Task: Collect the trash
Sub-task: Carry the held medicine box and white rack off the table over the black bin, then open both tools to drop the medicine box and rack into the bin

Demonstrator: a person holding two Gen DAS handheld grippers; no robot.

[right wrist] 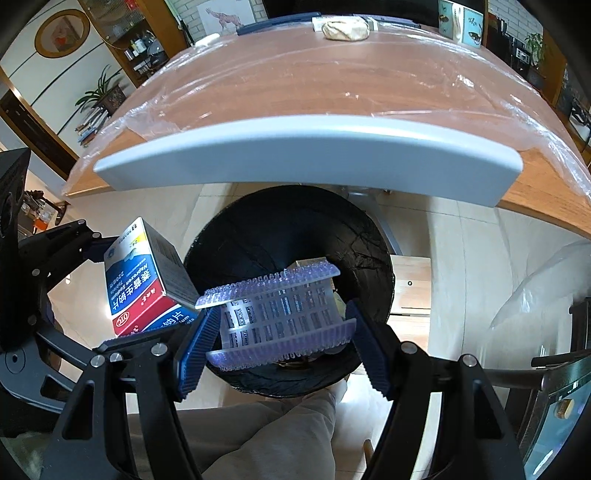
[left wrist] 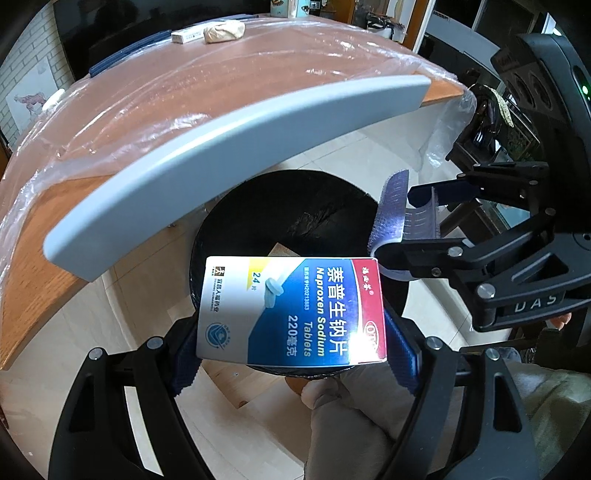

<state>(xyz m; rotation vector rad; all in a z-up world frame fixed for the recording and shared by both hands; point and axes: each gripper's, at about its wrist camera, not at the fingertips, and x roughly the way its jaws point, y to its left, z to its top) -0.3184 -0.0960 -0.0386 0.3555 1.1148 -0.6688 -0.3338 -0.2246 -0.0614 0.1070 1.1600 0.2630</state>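
The left gripper (left wrist: 295,347) is clamping a pill box (left wrist: 291,310) over the black bin (left wrist: 258,206) on the floor. Beside it, the right gripper (right wrist: 280,332) is pinching a clear studded strip (right wrist: 277,314) above the same bin (right wrist: 280,229). The grey table edge (left wrist: 221,155) is overhanging the bin's far rim. Another box (left wrist: 186,36) and a paper wad (left wrist: 225,31) are lying well back on the table.

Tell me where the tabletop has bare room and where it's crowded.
Free: the plastic-covered table from its grey front edge back to the crumpled paper ball. Crowded: over the black bin, where medicine box and bristled plastic piece hang side by side.
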